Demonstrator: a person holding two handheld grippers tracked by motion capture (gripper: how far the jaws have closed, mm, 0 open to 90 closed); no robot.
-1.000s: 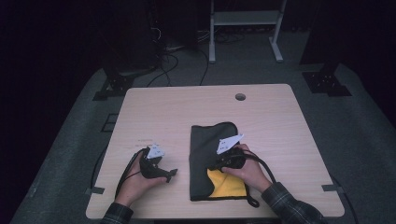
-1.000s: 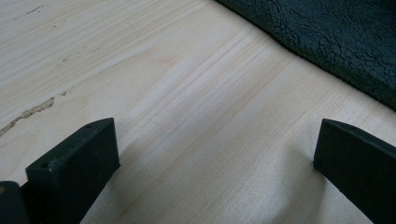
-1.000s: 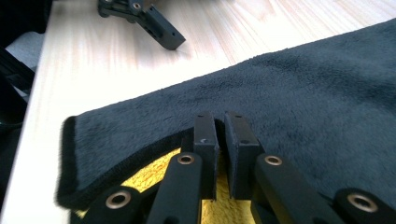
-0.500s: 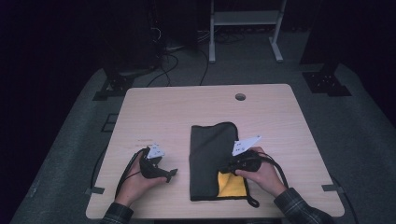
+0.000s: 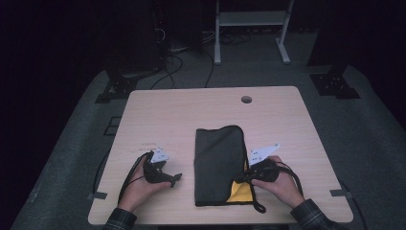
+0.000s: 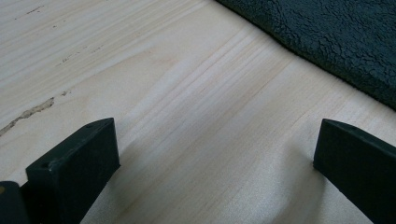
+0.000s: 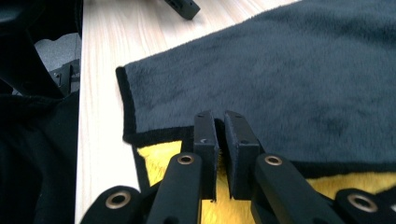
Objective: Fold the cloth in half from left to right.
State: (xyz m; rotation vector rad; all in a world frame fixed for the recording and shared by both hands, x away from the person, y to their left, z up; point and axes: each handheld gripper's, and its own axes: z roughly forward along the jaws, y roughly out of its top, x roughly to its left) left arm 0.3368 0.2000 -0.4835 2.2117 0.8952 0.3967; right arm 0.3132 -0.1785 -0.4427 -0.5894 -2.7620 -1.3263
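Note:
A dark grey fleece cloth (image 5: 218, 158) lies folded on the wooden table (image 5: 191, 115), with its yellow lining (image 5: 239, 192) showing at the near right corner. My right gripper (image 5: 238, 179) is at that corner. In the right gripper view its jaws (image 7: 217, 116) are pressed together on the black hem of the cloth (image 7: 280, 70), above the yellow lining (image 7: 163, 154). My left gripper (image 5: 178, 178) rests on bare wood left of the cloth, open with nothing between its jaws (image 6: 215, 135). The cloth's edge (image 6: 336, 37) lies just beyond them.
A round cable hole (image 5: 246, 99) sits near the table's far edge. Cables trail from both grippers over the near edge. A white metal frame (image 5: 249, 28) and black stands are on the floor beyond the table.
My right gripper has moved right and toward the near edge, drawing the dark layer with it, and less yellow shows. The left gripper has hardly moved.

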